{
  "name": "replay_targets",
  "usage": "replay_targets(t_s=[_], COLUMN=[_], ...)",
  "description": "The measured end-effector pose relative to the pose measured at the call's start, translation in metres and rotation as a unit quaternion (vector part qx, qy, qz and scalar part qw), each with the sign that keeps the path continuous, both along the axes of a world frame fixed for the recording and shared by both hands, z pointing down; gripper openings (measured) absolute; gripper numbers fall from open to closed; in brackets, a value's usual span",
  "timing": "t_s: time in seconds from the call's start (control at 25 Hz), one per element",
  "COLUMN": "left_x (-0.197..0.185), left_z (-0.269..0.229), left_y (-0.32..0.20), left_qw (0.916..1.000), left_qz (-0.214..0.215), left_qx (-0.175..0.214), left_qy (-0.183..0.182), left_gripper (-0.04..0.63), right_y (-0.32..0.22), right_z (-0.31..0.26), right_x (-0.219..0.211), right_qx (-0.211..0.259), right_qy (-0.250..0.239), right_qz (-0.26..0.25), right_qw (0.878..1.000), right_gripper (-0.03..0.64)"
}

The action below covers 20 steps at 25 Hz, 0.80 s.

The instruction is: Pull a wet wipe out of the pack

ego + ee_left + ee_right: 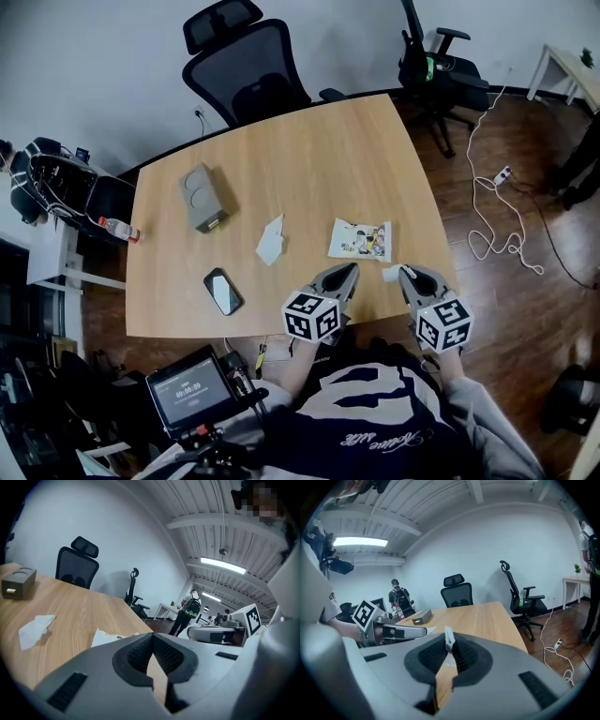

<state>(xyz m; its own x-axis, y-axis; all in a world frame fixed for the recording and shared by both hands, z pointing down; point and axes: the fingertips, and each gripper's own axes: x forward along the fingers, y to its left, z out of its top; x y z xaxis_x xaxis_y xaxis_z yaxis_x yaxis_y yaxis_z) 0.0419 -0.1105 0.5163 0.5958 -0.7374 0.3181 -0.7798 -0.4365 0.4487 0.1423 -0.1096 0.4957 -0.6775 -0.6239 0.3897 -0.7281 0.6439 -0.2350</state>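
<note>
The wet wipe pack (360, 240) lies flat on the wooden table (309, 159), white with a printed top; its near edge shows in the left gripper view (104, 637). My left gripper (352, 269) (152, 638) hovers just in front of the pack, shut with nothing between its pads. To its right, my right gripper (405, 272) (449, 643) is shut on a small white wet wipe (390, 275) (448, 637), which sticks up from the pads. The left gripper (396, 632) appears at the left of the right gripper view.
A loose white wipe (271, 241) (35, 630) lies left of the pack. A phone (223, 292), a grey box (202, 197) (18, 583) and a small bottle (119, 229) sit on the table's left half. Office chairs (246, 70) stand behind the table.
</note>
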Motion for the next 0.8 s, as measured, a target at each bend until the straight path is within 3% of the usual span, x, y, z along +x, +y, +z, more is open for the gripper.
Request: replay_targets(t_s=[0.4,0.6,0.8], left_x=[0.054,0.036,0.015], left_z=[-0.001,0.004,0.002], left_y=[0.069,0.099,0.118], left_qw=[0.9989,0.9964,0.9945], left_qz=[-0.041,-0.069,-0.094], left_qx=[0.001,-0.012,-0.014], left_qy=[-0.022,-0.048,-0.044], left_gripper=[0.003,0.003,0.003], right_y=[0.046,0.061,0.070], right_z=[0.005,0.015,0.016], right_x=[0.020,0.001,-0.017], right_qx=[-0.011,-0.027,-0.027], right_qy=[-0.018,-0.031,-0.035], right_qz=[-0.082,-0.112,-0.123], right_qw=[0.996,0.993,0.991], right_gripper=[0.015,0.015,0.015])
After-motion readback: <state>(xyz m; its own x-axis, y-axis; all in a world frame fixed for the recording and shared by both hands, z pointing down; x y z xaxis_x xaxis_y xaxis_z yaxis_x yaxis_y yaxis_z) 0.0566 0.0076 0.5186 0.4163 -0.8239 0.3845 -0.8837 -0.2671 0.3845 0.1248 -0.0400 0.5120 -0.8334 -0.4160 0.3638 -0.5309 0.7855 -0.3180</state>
